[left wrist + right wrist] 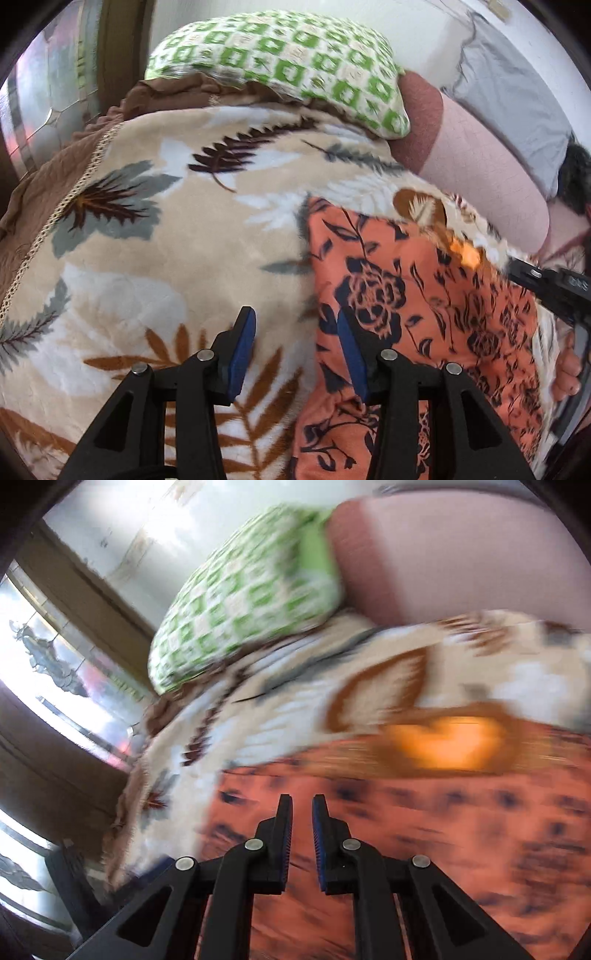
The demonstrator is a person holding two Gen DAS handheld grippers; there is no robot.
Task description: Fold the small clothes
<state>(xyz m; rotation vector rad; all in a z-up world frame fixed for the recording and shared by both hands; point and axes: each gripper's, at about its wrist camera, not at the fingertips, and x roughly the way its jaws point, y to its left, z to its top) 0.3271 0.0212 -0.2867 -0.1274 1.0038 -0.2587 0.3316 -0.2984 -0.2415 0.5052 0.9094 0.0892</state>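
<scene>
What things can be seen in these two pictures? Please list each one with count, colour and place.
garment: one, orange with dark flowers, lying on the blanket.
blanket: one, beige with leaf print, covering the bed.
pillow: one, green and white, behind the blanket.
bolster: one, pink with darker end, beside the pillow.
grey cloth: one, by the wall.
window: bright, far left.
hand: one, right edge.
left claw: black, blue pads, open, empty.
right claw: black, nearly closed, empty.
</scene>
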